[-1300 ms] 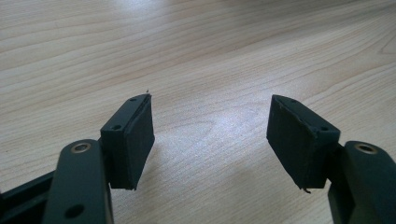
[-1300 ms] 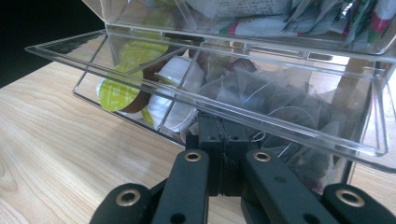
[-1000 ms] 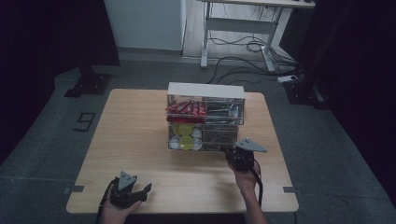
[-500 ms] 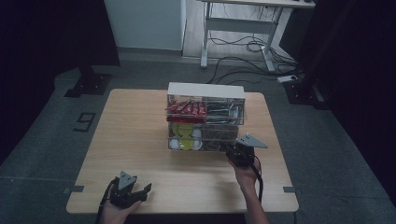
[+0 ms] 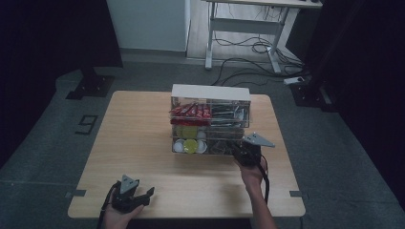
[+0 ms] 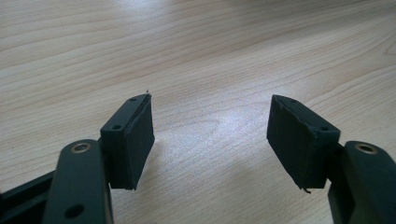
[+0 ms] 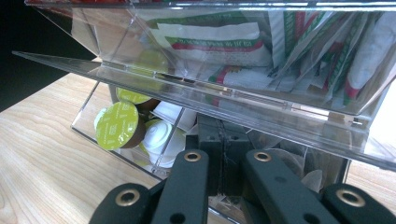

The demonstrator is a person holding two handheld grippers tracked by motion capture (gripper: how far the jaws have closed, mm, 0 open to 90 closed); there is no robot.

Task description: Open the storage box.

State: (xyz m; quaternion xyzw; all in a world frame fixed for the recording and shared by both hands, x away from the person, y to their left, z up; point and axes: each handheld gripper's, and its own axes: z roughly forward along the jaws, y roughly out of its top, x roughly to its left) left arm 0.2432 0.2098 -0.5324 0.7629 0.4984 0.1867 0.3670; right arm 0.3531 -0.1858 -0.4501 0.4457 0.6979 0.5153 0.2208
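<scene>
A clear tiered organizer [image 5: 210, 93] with a white top stands at the table's middle back. Its upper level holds red packets [image 5: 191, 112] and printed sachets [image 7: 215, 37]. The lower level holds green-lidded capsules [image 7: 116, 126] and white ones [image 7: 161, 137]. My right gripper [image 7: 223, 140] is shut, its jaws pressed together, and reaches into the lower right compartment under the clear shelf; I cannot tell whether anything thin is pinched between them. In the high view this right gripper [image 5: 235, 148] sits at the organizer's front right corner. My left gripper [image 6: 210, 135] stands open over bare wood, low at the table's front left [image 5: 145, 196].
The wooden table [image 5: 138, 138] has open surface to the left of and in front of the organizer. A desk frame [image 5: 239, 28] and floor cables [image 5: 258, 47] lie beyond the far edge. Dark stands flank the table on both sides.
The right gripper has edged slightly forward toward the organizer. The left gripper has stayed where it was.
</scene>
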